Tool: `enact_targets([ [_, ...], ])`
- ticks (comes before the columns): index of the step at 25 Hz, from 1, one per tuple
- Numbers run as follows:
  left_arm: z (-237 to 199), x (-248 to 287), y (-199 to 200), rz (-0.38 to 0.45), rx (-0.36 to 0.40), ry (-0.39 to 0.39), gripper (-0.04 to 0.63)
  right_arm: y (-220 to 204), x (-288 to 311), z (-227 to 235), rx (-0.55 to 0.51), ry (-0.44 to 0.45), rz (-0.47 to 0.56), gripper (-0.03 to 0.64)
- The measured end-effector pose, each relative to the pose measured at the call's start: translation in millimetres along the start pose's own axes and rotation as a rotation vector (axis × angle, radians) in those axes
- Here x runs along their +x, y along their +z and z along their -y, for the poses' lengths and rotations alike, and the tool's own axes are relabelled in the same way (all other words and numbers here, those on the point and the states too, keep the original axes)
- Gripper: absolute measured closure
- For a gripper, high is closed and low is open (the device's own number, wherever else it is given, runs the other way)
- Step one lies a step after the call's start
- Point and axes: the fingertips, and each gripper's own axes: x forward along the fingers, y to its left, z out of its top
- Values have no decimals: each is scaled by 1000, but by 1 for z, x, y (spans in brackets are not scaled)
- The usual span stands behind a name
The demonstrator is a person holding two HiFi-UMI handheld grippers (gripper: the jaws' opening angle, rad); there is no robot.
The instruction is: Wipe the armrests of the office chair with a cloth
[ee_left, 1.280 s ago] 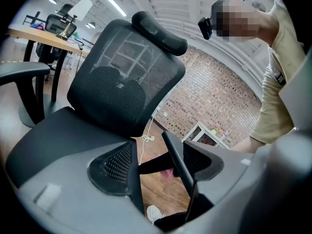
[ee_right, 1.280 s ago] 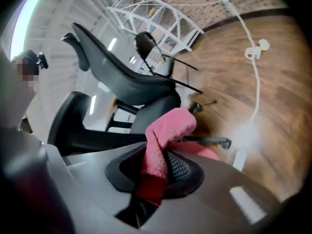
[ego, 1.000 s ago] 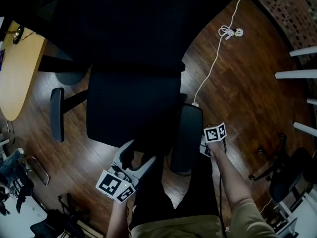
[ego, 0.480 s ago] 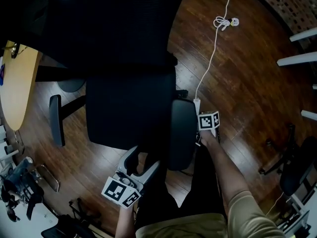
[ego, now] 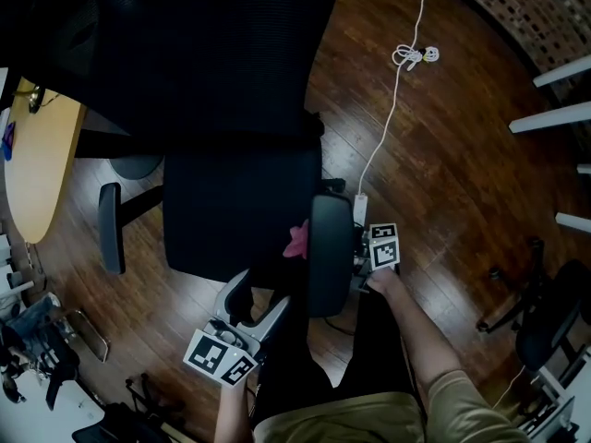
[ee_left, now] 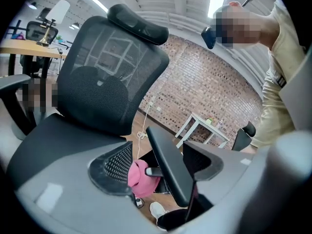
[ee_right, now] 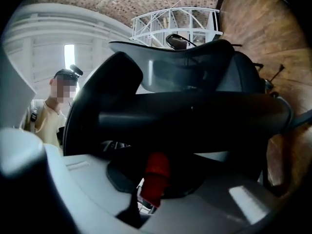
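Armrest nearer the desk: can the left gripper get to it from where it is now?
Probably yes. The left gripper, open and empty, hangs at the seat's front edge; that armrest stands on its side with open floor between. The cloth, though, is at the other armrest.

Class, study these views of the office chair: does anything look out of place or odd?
The pink cloth pokes out beside the inner edge of the right-hand armrest, not on its top. A white cable trails loose across the wooden floor, bunched in a knot.

dark wood floor [ego: 462,183], brick wall [ee_left: 195,82], pale desk [ego: 37,164], white cable [ego: 413,56]
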Motion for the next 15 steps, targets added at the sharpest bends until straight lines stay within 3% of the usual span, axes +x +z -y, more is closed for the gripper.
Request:
enact_targets([
  [4, -5, -7, 2, 7, -5, 19, 278, 1, -2, -27, -51, 141, -4, 563],
  [7, -5, -12, 3, 19, -24, 23, 277, -9, -9, -53, -80, 224, -74, 566],
  [10, -6, -12, 12, 41, -23, 16, 278, -8, -27, -53, -68, 188, -98, 565],
  [13, -3, -12, 22, 54, -16, 6, 278, -8, -47, -48, -40, 68, -129, 560],
  [15, 1, -12, 31, 60, -13, -2, 278, 1, -65, -50, -4, -22, -89, 558],
])
